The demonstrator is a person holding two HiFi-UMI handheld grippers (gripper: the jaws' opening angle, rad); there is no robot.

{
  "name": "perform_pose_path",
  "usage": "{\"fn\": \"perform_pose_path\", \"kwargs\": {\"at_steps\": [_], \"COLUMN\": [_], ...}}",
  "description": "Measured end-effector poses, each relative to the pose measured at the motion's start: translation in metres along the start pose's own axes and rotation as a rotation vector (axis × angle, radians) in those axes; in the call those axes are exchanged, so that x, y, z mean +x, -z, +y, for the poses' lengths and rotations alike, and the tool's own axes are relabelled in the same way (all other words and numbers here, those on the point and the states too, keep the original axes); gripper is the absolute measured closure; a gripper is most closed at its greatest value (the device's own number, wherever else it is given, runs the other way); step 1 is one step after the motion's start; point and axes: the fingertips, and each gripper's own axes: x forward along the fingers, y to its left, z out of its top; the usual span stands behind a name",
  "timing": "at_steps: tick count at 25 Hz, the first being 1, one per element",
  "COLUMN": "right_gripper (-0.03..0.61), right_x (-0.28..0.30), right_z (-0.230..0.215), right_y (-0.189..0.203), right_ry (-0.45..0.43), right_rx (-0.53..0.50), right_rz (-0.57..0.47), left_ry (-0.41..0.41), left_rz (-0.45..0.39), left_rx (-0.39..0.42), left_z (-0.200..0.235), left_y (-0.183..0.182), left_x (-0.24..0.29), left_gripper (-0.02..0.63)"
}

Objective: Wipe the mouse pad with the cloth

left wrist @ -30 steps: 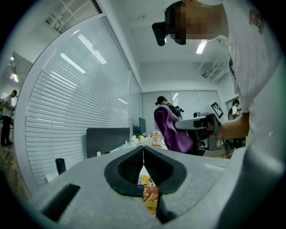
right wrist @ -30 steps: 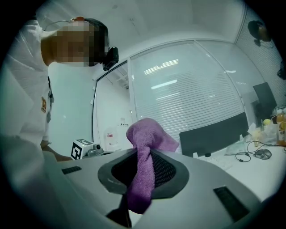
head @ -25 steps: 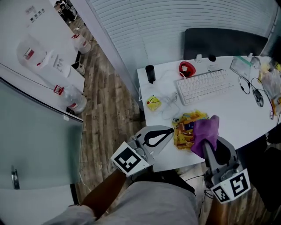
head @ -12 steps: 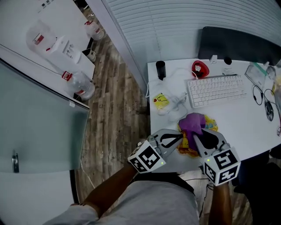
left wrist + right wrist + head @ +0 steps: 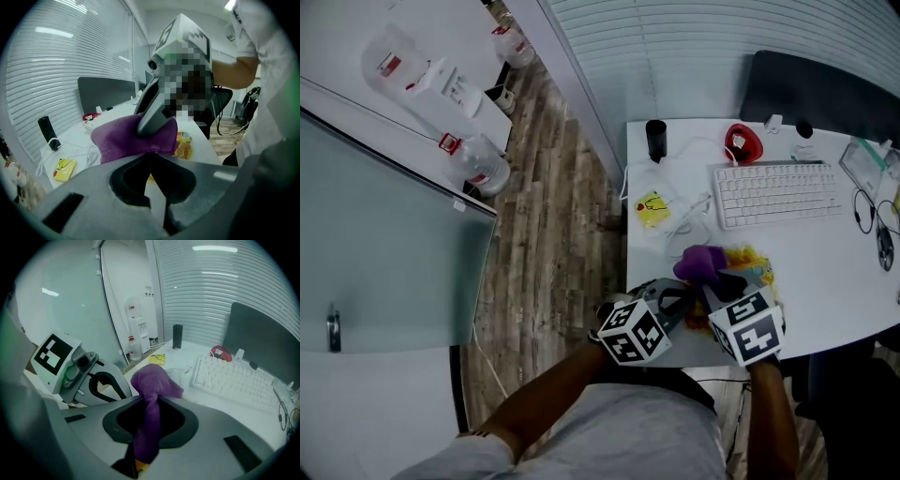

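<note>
Cloth (image 5: pixel 151 380) clamped between right tongs (image 5: pixel 715 284).

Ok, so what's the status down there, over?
Right gripper shut on purple cloth, above the mouse pad. Left gripper shut, empty, close alongside. White cables lie beside the pad.

The cloth (image 5: pixel 152 380) in my right gripper's (image 5: pixel 149 408) fingers was plain purple. The mouse pad (image 5: pixel 757 258) beneath those fingers carried a yellow-orange print with blue flecks. That gripper and my left gripper (image 5: pixel 151 161) were grey, their cubes marked in black-and-white squares. Beyond my fingertips I logged a white keyboard (image 5: pixel 778 192) and a red item (image 5: pixel 742 143) on the white desk (image 5: pixel 834 253).
</note>
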Motion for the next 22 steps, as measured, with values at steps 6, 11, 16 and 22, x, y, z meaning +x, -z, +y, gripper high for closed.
{"fn": "perform_pose_path", "kwargs": {"at_steps": [6, 11, 16, 22], "right_gripper": [0.512, 0.512, 0.512, 0.512], "right_x": [0.024, 0.036, 0.036, 0.015], "right_z": [0.002, -0.003, -0.022, -0.064], "right_y": [0.011, 0.020, 0.028, 0.049], "right_ry": [-0.016, 0.007, 0.036, 0.107], "right_rx": [-0.052, -0.099, -0.094, 0.012], "right_rz": [0.102, 0.154, 0.159, 0.184], "left_ry": [-0.005, 0.001, 0.011, 0.013], "left_rz": [0.070, 0.109, 0.142, 0.149], "left_rx": [0.023, 0.028, 0.027, 0.021], "left_z": [-0.001, -0.003, -0.005, -0.005], "left_y": [0.012, 0.019, 0.026, 0.028], "left_x": [0.012, 0.018, 0.021, 0.022], "left_gripper": [0.598, 0.598, 0.598, 0.598]}}
